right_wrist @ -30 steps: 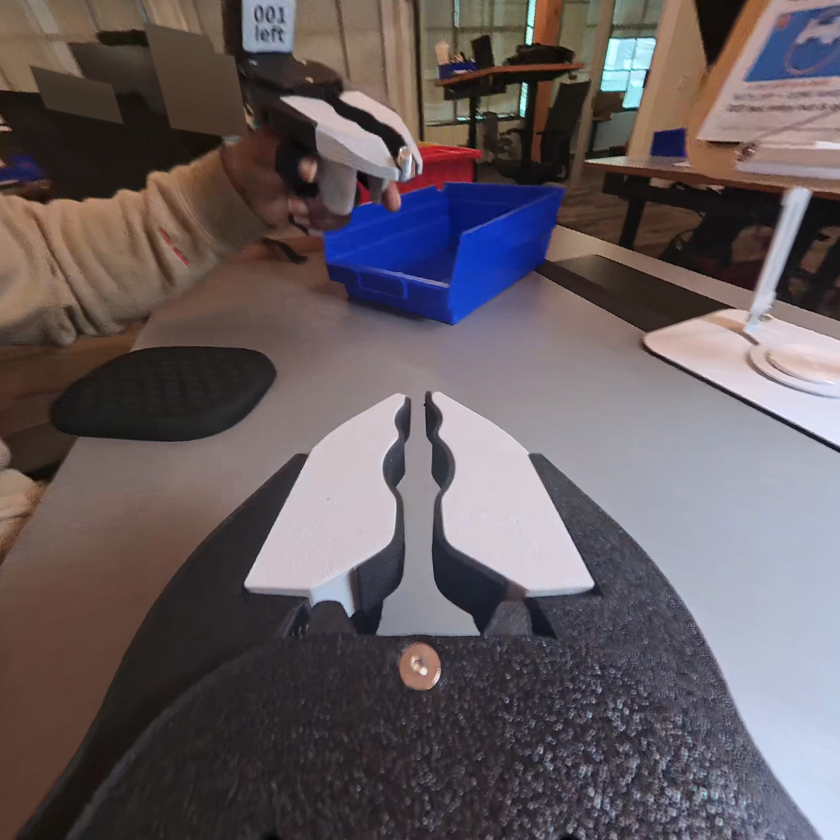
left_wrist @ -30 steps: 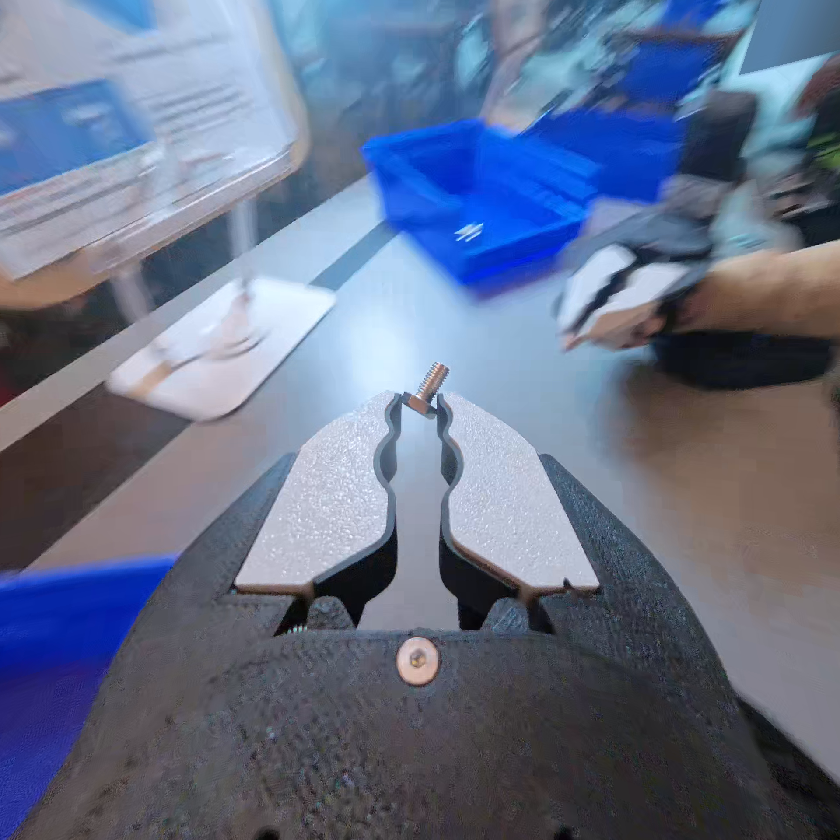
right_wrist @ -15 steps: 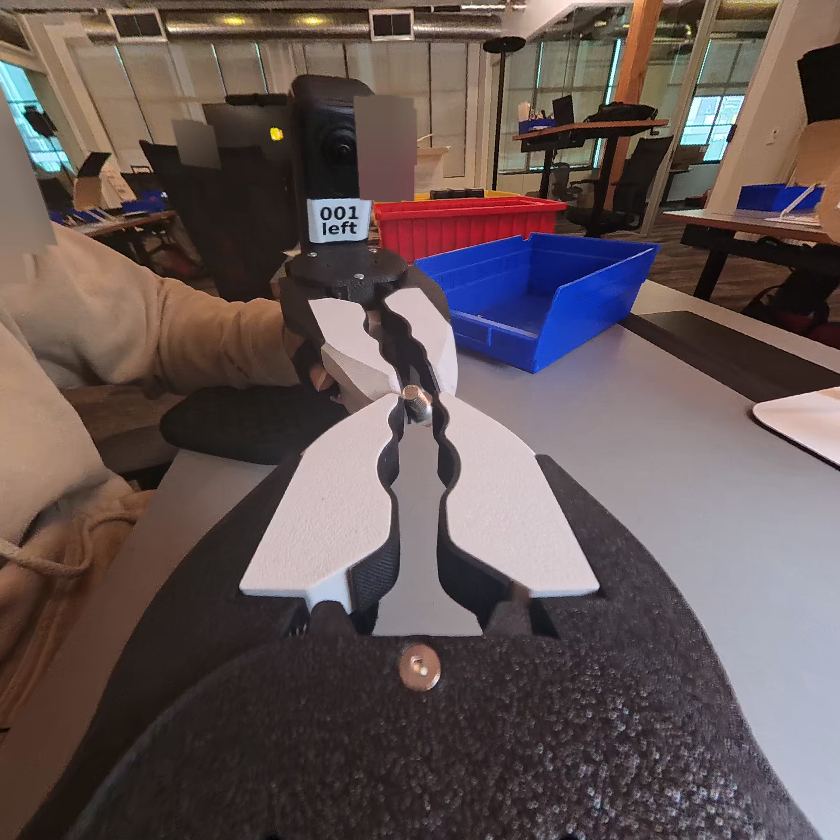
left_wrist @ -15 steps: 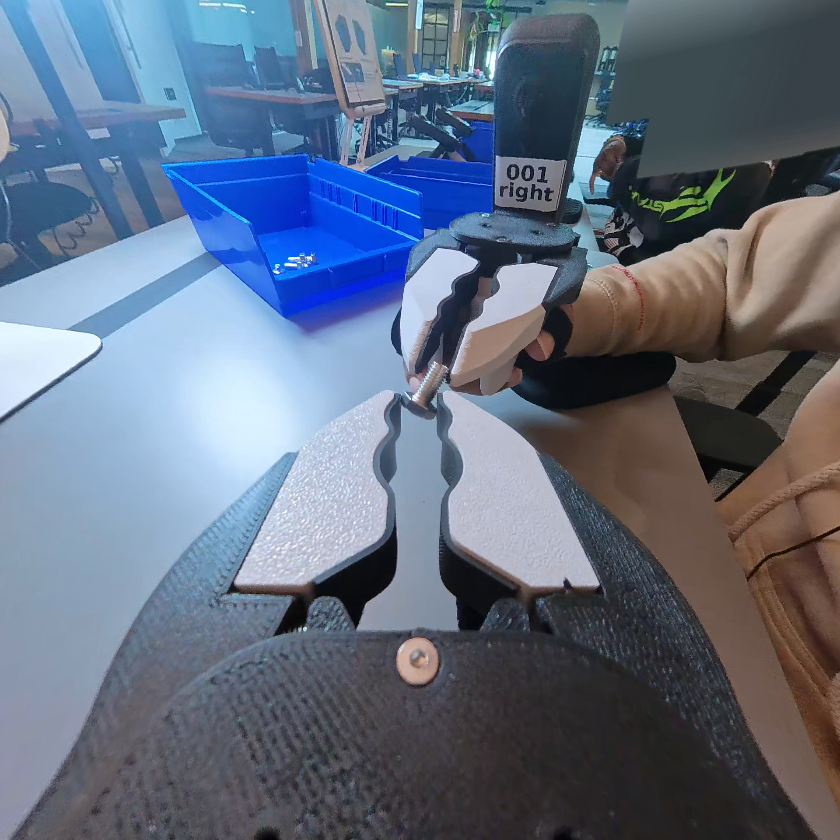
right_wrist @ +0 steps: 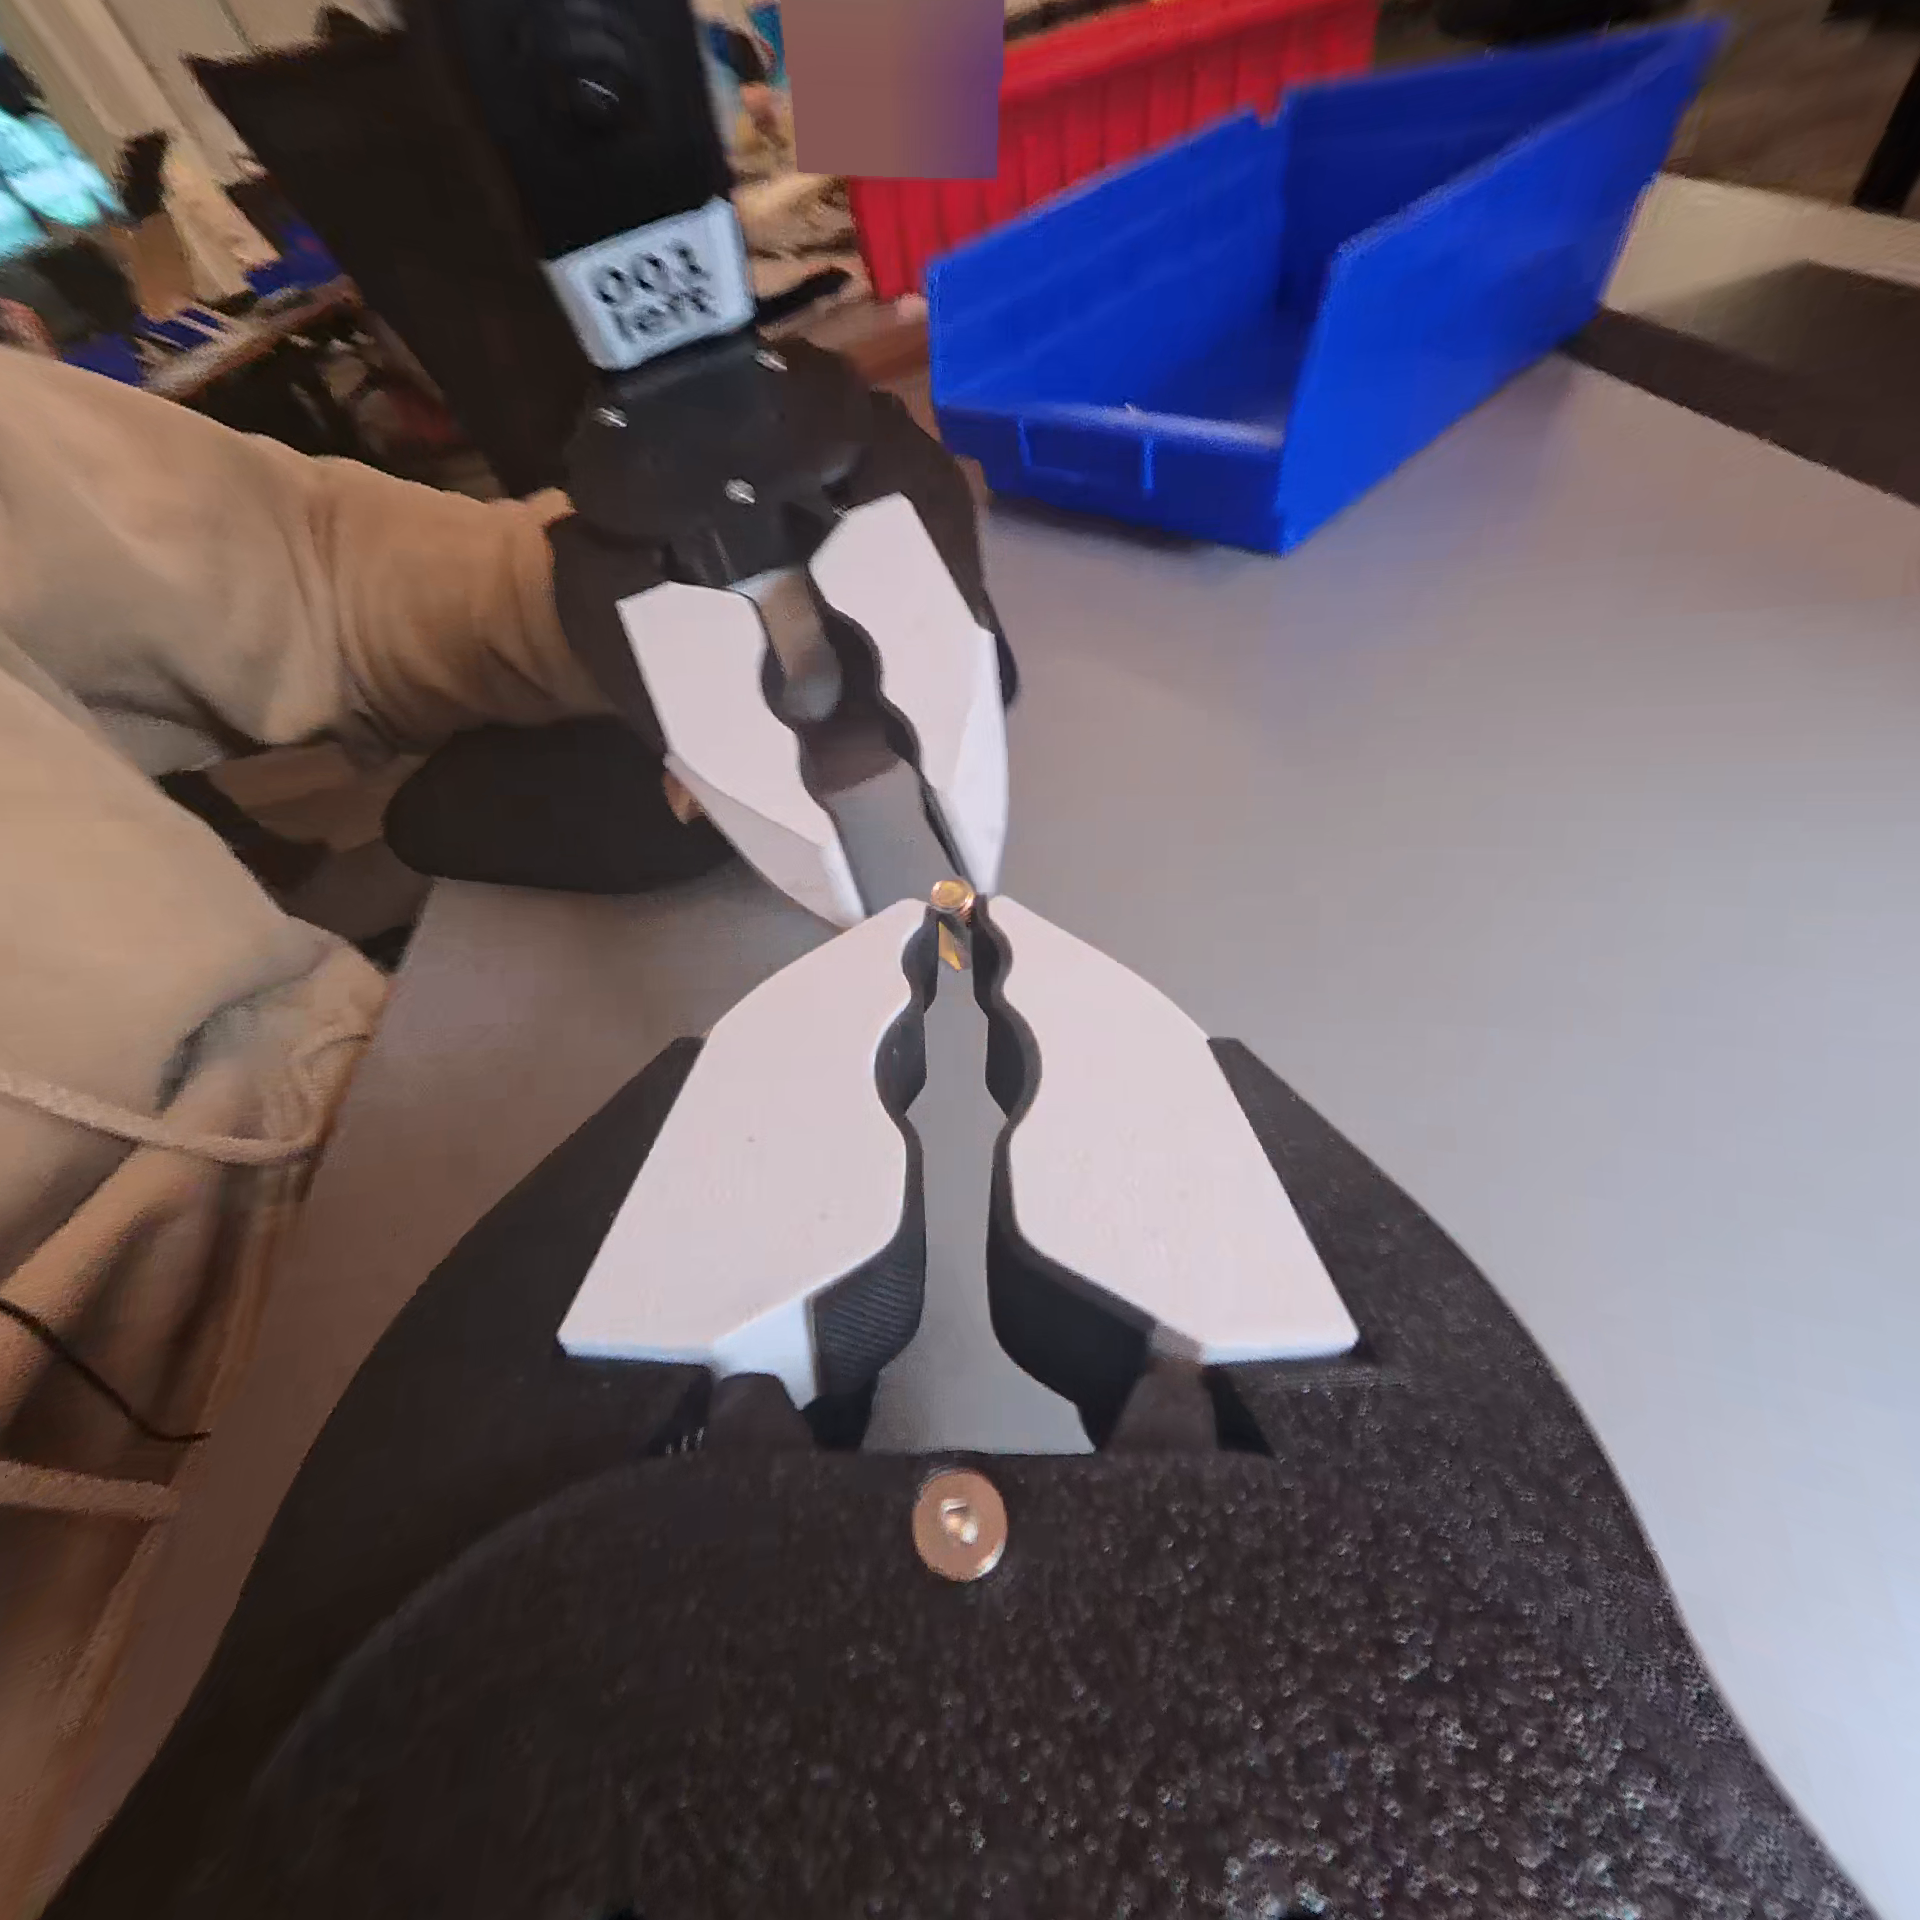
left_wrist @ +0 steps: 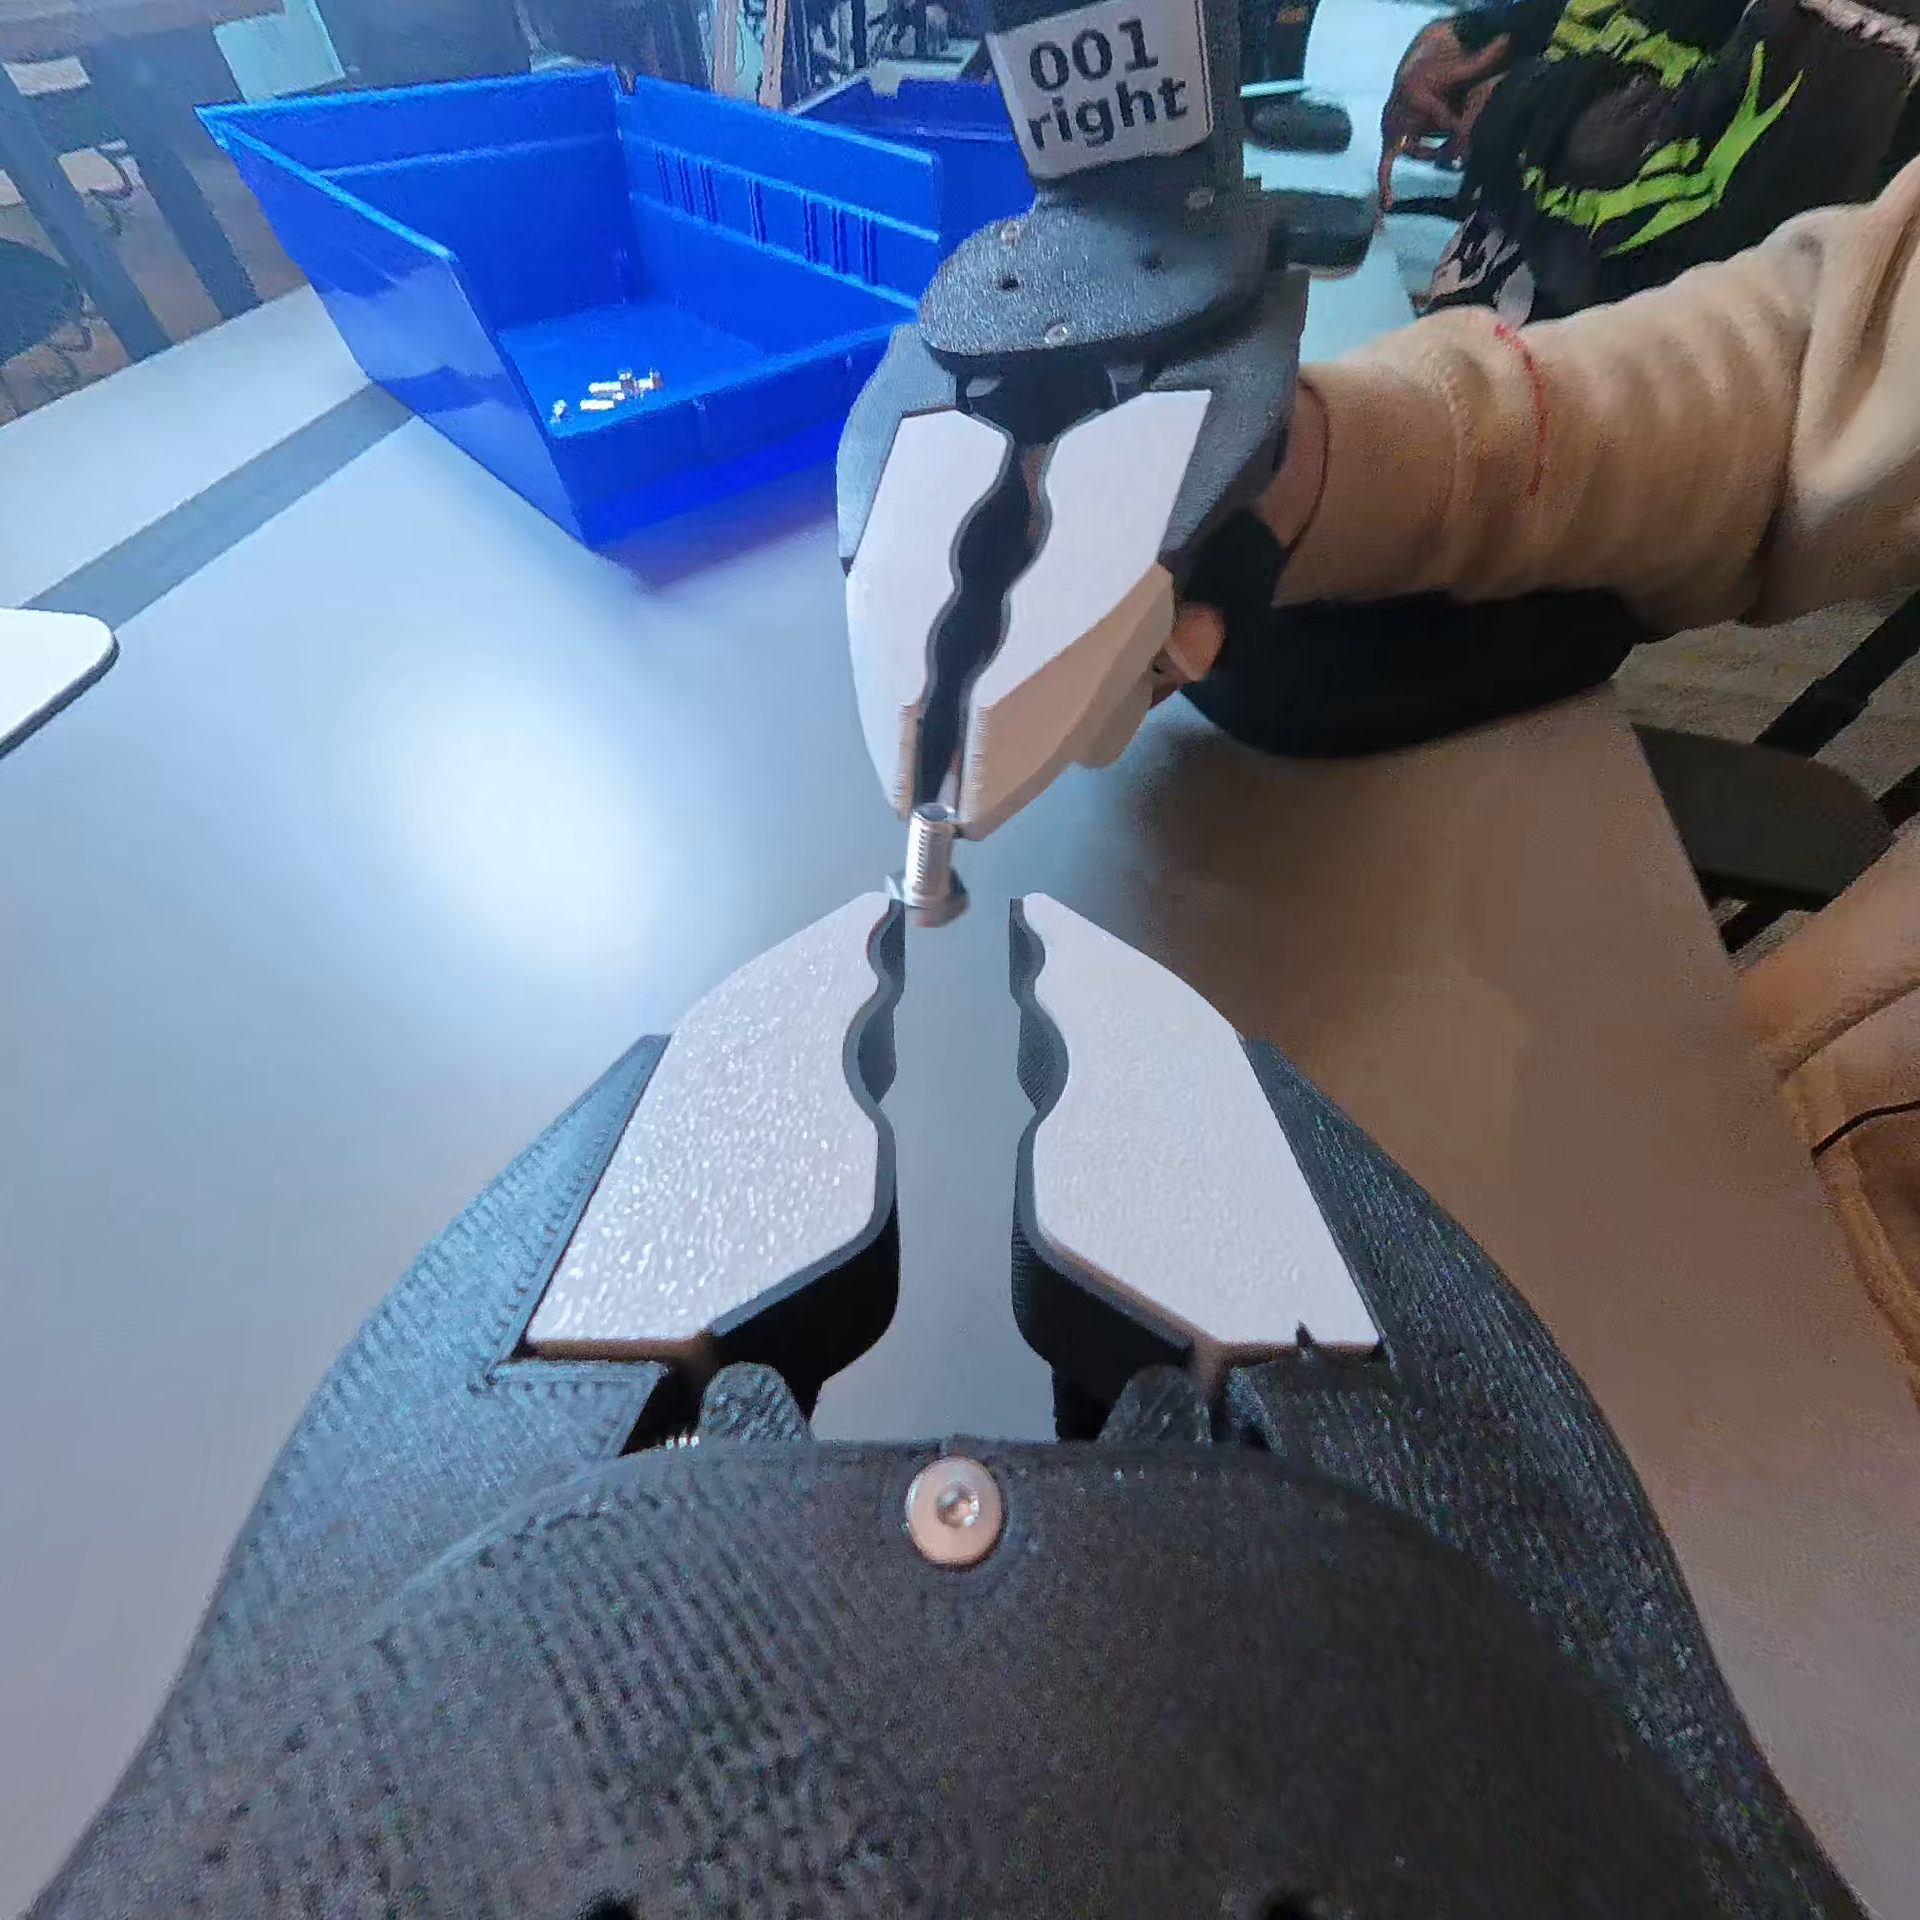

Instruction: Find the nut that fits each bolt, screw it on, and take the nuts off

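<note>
A small silver bolt [left_wrist: 928, 862] hangs in the air between the two grippers, above the grey table [left_wrist: 416, 831]. My right gripper [left_wrist: 940, 808] comes down from above and is shut on the bolt's threaded end. In the right wrist view the bolt [right_wrist: 952, 914] sits pinched at my right gripper's tips [right_wrist: 951, 920]. My left gripper [left_wrist: 954, 909] is open, its jaws a small gap apart, with the bolt's head just beyond its left fingertip. In the right wrist view the left gripper [right_wrist: 920, 883] points down at the bolt with its jaws spread.
A blue bin [left_wrist: 436, 281] stands at the back with several small metal parts [left_wrist: 613, 390] inside. Another blue bin [right_wrist: 1299, 343] and a red bin [right_wrist: 1143, 94] lie beyond. A black pad [left_wrist: 1403, 665] lies under the right hand. A white base plate [left_wrist: 42, 665] is at the left edge.
The grippers came together. My right gripper closed on the bolt's threaded end, and my left gripper, which held the bolt by its head, opened and let go.
</note>
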A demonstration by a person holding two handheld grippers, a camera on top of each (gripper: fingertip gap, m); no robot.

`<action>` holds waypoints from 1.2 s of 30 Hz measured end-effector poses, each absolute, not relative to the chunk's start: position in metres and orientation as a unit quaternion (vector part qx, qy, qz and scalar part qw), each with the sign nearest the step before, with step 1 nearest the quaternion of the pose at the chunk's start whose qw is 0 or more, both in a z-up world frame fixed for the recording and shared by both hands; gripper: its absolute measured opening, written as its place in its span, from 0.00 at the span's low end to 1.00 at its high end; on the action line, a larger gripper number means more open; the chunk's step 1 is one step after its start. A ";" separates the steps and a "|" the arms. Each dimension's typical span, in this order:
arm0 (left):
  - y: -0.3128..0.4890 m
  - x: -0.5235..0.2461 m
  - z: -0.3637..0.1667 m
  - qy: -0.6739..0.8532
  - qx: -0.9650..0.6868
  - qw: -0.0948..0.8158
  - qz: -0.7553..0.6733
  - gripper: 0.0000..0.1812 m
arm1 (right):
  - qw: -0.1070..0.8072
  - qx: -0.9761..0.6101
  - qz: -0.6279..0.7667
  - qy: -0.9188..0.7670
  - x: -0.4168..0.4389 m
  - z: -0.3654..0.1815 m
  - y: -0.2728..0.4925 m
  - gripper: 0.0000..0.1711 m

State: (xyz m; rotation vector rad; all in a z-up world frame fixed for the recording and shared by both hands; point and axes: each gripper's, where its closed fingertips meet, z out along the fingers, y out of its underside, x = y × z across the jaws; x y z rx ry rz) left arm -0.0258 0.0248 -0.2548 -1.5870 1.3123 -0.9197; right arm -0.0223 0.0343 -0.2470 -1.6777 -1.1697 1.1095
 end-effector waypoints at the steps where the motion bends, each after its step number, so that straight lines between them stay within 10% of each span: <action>1: 0.027 -0.027 -0.258 0.529 -0.640 0.425 -0.361 0.10 | 0.388 -0.677 0.422 -0.461 -0.019 -0.254 0.039 0.03; 16: 0.193 -0.233 -0.169 0.229 -0.759 0.593 -0.139 0.11 | 0.324 -0.766 0.299 -0.467 0.011 -0.297 0.057 0.10; 28: 0.303 -0.414 -0.277 0.088 -0.971 0.220 0.009 0.19 | 0.431 -0.707 0.333 -0.451 0.012 -0.258 0.067 0.10; 36: 0.320 -0.424 -0.322 0.038 -0.982 0.185 -0.004 0.16 | 0.439 -0.709 0.327 -0.444 0.019 -0.260 0.074 0.09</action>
